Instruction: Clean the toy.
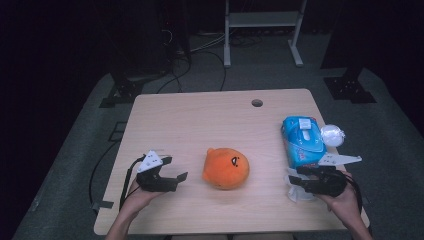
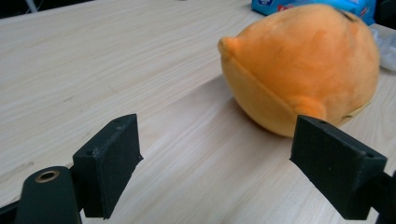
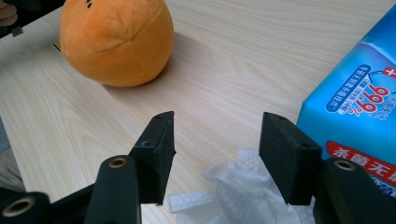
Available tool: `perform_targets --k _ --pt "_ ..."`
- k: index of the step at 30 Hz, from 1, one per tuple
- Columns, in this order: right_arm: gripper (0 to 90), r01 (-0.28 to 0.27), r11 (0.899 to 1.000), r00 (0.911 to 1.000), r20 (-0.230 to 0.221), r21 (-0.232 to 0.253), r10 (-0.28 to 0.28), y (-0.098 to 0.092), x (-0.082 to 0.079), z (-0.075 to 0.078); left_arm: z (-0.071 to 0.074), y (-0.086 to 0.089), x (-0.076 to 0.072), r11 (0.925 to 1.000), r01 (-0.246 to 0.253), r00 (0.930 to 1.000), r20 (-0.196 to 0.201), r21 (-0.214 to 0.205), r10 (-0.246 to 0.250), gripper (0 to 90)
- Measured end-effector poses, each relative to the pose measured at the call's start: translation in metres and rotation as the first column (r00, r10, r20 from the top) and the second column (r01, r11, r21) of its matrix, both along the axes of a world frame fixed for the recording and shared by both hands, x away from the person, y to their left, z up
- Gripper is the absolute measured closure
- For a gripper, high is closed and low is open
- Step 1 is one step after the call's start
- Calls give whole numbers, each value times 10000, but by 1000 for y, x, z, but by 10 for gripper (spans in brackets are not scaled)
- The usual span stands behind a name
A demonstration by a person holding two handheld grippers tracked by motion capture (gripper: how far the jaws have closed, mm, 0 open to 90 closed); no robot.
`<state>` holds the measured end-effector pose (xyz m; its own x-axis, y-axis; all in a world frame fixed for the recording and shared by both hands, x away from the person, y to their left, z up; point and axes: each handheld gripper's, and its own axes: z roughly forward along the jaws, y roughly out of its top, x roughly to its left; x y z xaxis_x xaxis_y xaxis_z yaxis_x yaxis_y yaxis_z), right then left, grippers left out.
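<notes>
On the pale wooden counter (image 1: pixel 200 120), with left gripper (image 1: pixel 172 169) fingers wide and empty, advance right to straddle orange plush toy (image 1: pixel 226 168) at centre; keep right gripper (image 1: pixel 295 179), open, over crumpled tissue (image 3: pixel 238 191).

Room beyond the table (image 1: pixel 165 120) is near black, gear at the back too dark to make out. Left gripper view: orange plush toy (image 2: pixel 303 65) has its face turned away, blue wipes pack (image 2: pixel 355 5) cut off by the top edge, print on it blurred. Right gripper view: same pack cut by the right edge, so its label text reads only in part; crumpled white tissue (image 3: pixel 243 196) runs off the bottom edge, partly behind the jaws. High view: white round thing (image 1: pixel 332 135) beside the pack is too small to tell (bag? ball?), forearms cut off at bottom.
</notes>
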<state>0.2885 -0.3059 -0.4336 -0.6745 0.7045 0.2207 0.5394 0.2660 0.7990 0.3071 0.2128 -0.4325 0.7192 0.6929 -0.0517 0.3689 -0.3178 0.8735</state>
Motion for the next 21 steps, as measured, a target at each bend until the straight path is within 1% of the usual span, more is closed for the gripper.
perform_targets --k 10,16,21 --pt "434 32 10000 10000 -27 53 -31 -2 -2 -2 -8 11 -4 9995 -294 9995 -79 92 295 136" --pt "430 30 10000 10000 -31 73 -30 -2 -3 -3 -12 13 -4 9989 -374 9992 -94 278 376 122" --pt "428 31 9999 10000 20 98 -31 -1 -4 -5 -17 15 -5 9982 -479 9987 -148 349 485 117"
